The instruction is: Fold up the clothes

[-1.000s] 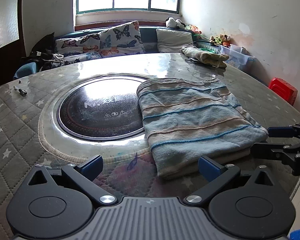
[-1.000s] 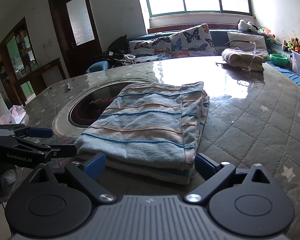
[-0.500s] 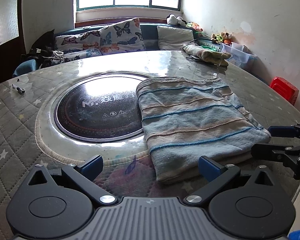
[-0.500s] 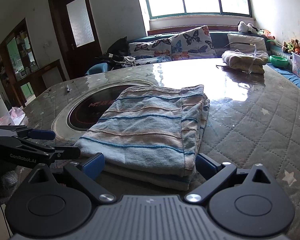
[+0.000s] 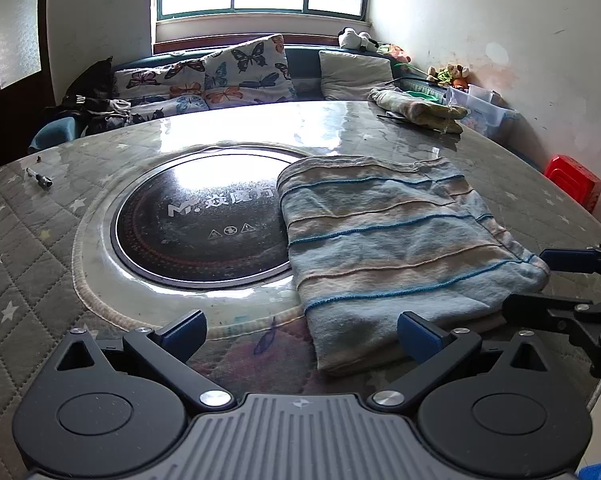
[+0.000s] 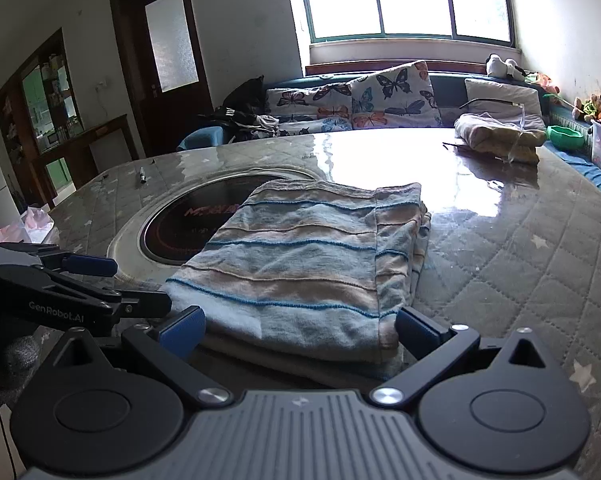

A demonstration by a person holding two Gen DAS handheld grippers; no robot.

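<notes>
Since your left gripper (image 5: 300,330) and right gripper (image 6: 298,330) both sit spread and empty at the shirt's (image 5: 396,240) near edge, looks like you're lining up another fold.

"GenRobot.AI" marks the left claw (image 6: 112,282); the cooktop (image 5: 204,224) reads "M.".

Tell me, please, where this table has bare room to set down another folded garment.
Bare quilted cover lies right of the striped folded garment, before the beige bundle; another patch lies left of the round cooktop, near the pen. The near edge is crowded by both hand-held grippers.
</notes>
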